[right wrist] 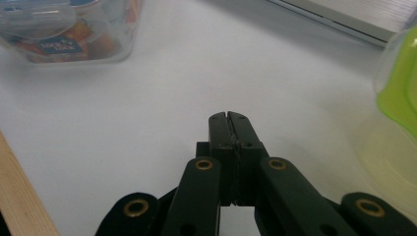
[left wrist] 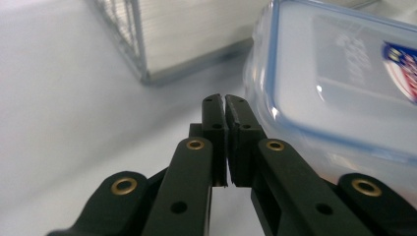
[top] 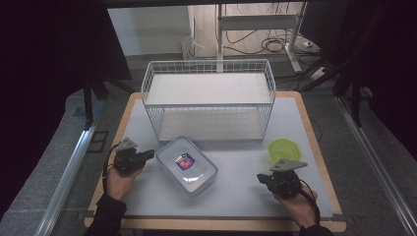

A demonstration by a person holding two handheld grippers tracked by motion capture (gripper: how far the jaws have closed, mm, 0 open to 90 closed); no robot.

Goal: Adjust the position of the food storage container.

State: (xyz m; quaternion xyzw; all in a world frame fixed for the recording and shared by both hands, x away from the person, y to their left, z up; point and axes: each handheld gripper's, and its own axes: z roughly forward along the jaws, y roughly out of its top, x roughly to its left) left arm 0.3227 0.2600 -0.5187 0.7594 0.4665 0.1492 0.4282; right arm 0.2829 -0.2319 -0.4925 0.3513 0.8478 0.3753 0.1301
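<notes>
Clear lidded container (top: 187,166) lies on the table (top: 236,196) before the wire basket (top: 209,98), just beside the left gripper (top: 150,154); right gripper (top: 260,178) sits near a green bowl (top: 284,149). Both jaws pressed together, empty.

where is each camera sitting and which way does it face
High view: above the person's side, looking forward and down on the table, wire rack, both forearms.
Left gripper view: rides the left gripper, shut, facing the lidded container.
Right gripper view: rides the right gripper, shut, beside the green bowl.
All three share the container.
</notes>
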